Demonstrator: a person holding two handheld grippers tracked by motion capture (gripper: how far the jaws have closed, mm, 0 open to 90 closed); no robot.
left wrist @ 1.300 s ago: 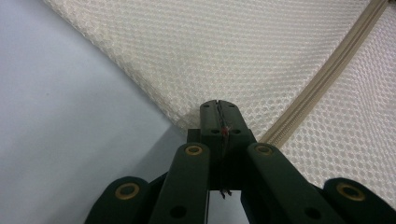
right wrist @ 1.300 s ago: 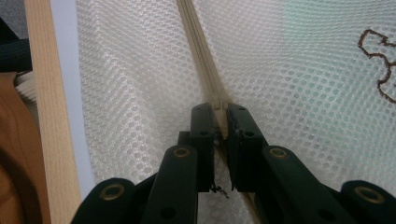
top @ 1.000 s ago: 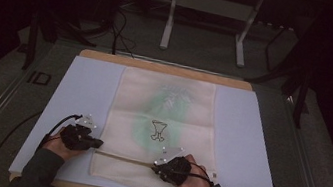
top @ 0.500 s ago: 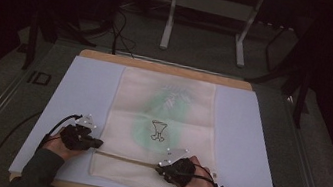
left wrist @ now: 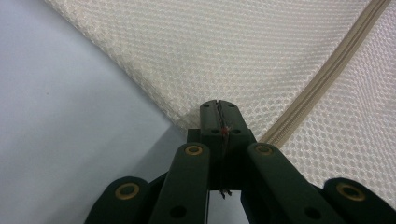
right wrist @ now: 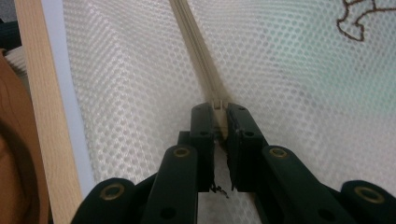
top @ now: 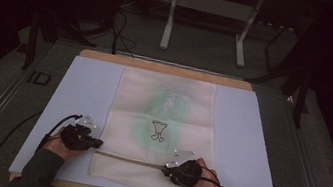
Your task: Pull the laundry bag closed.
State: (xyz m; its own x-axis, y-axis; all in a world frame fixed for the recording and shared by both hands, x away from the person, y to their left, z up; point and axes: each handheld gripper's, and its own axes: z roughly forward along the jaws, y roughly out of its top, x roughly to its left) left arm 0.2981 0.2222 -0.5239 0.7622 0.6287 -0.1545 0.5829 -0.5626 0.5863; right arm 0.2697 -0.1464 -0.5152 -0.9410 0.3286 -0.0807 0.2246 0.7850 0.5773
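A cream mesh bag is laid flat along the middle of the table, its long side running away from the person. A green shape and a small dark outline drawing are seen through the mesh near its centre. A beige zipper is run across the bag near the person's edge.

The left claw is placed at the bag's left edge, at the zipper's left end. In the left gripper view, the left claw is seen closed tight on the corner edge of the mesh, with the zipper running off to the upper right.

The right claw is placed on the zipper line, toward the bag's right side. In the right gripper view, the right claw is seen closed on the zipper, a narrow gap being left between the jaws where a small beige piece is pinched; whether this is the pull tab cannot be told. The table's wooden edge is seen at the left of that view.
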